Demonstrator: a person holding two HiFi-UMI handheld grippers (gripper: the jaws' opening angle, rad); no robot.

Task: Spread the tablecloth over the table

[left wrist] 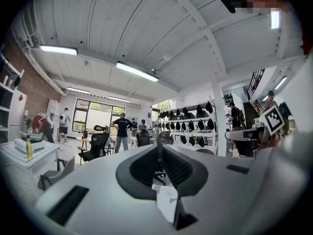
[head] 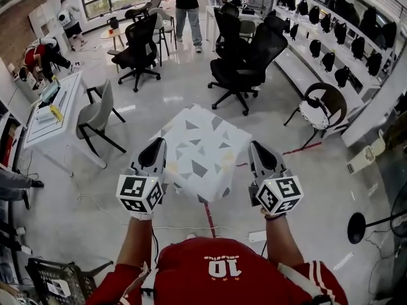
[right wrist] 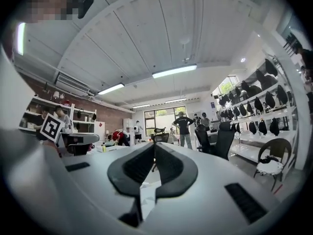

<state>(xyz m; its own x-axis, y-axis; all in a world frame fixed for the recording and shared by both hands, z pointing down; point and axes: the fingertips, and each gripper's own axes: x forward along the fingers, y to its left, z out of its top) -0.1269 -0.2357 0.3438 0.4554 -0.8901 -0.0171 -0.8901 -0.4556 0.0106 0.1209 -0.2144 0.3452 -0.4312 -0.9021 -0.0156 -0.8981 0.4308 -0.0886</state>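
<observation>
The tablecloth [head: 200,151], white with grey triangles, hangs spread out in front of me between the two grippers. My left gripper [head: 154,151] is shut on its near left edge, and my right gripper [head: 257,150] is shut on its near right edge. In the left gripper view a white fold of the tablecloth [left wrist: 166,199] sits pinched between the closed jaws of the left gripper [left wrist: 159,148]. The right gripper view shows the same: the tablecloth [right wrist: 146,195] clamped in the right gripper [right wrist: 155,146]. Both grippers point level into the room. No table top shows beneath the cloth.
Black office chairs [head: 245,62] [head: 140,46] stand beyond the cloth. A white desk [head: 54,113] and a grey chair [head: 98,113] are at the left, a round chair [head: 321,110] and wall shelves [head: 331,49] at the right. People [head: 186,5] stand at the back.
</observation>
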